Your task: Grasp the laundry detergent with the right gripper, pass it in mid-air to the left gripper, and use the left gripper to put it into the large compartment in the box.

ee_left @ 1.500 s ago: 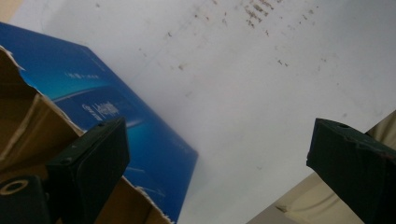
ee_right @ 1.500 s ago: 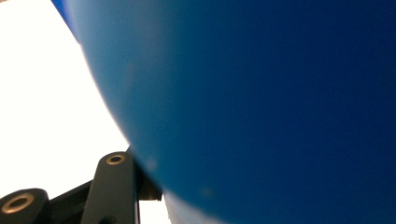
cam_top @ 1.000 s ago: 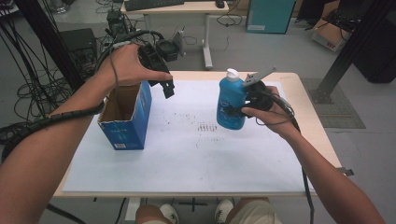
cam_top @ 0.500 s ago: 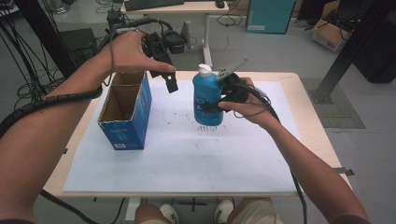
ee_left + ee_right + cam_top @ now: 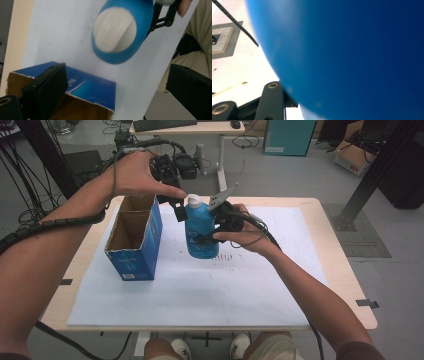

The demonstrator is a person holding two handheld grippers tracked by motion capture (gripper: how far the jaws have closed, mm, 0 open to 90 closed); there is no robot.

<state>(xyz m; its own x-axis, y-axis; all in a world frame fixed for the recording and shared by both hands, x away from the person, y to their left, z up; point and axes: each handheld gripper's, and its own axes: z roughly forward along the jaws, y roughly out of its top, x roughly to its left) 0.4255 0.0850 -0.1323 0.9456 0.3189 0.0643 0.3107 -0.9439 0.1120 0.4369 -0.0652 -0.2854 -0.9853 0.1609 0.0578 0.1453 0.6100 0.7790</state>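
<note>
White sheet (image 5: 200,290) lies flat across the pale wooden worktop (image 5: 345,285), with scuffed pencil marks near its middle. Behind, a second desk (image 5: 200,129) carries a keyboard (image 5: 160,124). A teal cabinet (image 5: 289,136) stands on the grey floor (image 5: 300,175), cardboard box (image 5: 352,157) at far right.

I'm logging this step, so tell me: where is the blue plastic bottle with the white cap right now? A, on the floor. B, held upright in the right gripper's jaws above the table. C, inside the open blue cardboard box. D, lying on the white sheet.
B: the blue plastic bottle sits upright in the right gripper, beside the open blue cardboard box.
</note>
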